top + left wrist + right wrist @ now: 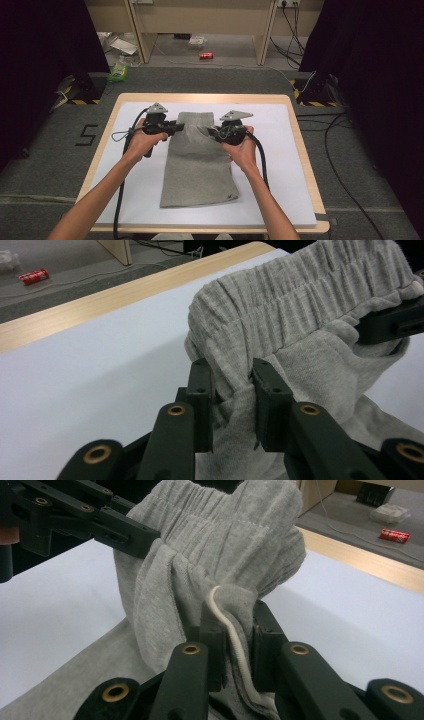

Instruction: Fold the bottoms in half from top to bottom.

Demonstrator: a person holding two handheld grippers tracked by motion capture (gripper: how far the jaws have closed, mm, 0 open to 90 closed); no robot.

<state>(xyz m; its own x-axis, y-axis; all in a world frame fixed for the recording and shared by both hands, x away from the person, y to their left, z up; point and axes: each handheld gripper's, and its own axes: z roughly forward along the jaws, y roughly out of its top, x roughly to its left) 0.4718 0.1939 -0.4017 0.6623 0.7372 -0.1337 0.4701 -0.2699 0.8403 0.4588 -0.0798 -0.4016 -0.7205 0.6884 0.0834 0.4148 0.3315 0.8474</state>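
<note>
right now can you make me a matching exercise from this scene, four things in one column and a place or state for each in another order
Things:
1. grey elastic-waist cloth shorts
2. red drink can
3. off-white drawstring cord
4. left gripper

Places or states:
A. lying on the floor beyond the table
B. clamped on the waistband's edge, at the left in the high view
C. spread down the white sheet, waistband end lifted
D. running between the right gripper's jaws with the fabric

Pairs: 1-C, 2-A, 3-D, 4-B
</note>
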